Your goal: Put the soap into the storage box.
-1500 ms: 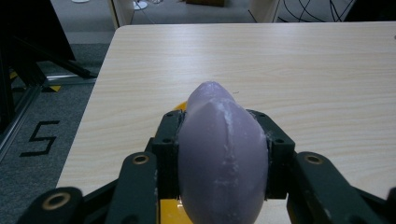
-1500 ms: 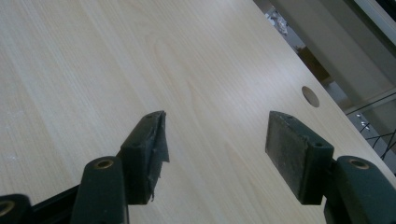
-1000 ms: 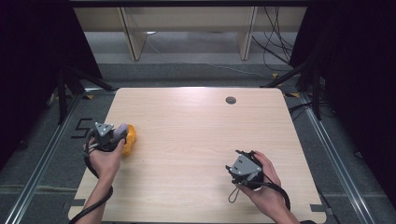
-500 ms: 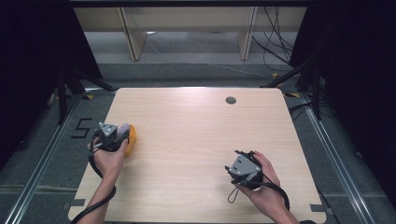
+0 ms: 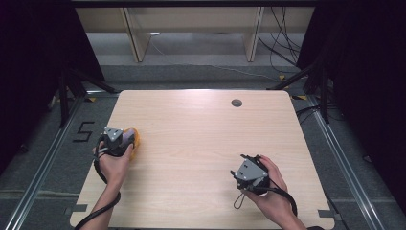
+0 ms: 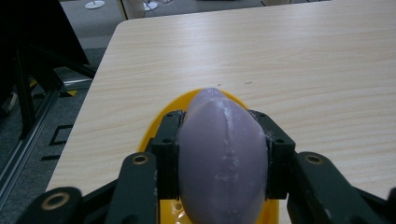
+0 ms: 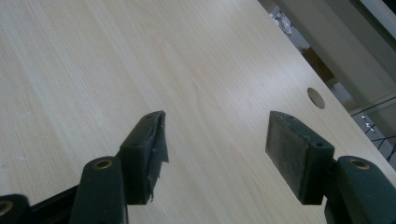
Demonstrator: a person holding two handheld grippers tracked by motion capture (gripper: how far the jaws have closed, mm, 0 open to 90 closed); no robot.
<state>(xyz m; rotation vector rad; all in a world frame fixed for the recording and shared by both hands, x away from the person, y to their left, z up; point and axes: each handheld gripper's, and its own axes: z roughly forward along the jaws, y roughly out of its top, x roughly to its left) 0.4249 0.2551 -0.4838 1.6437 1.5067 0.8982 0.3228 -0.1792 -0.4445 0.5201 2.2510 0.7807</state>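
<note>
Slightly nearer than before, the left gripper clamps a purple soap over a yellow dish at the left edge of the pale wooden table. Near right, the right gripper gapes empty. Grey floor and dark curtains surround it.

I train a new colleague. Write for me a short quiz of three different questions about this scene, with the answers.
1. True or false: the left gripper is shut on the purple soap bar.
2. Multiple choice: what lies under the soap bar? A) yellow dish B) grey tray C) bare floor
3. Open question: how stand the jaws of the right gripper, and what is between them?

Key:
1. True; both pads press its sides.
2. A
3. They stand open, apart over the wooden table, with nothing between them.
</note>
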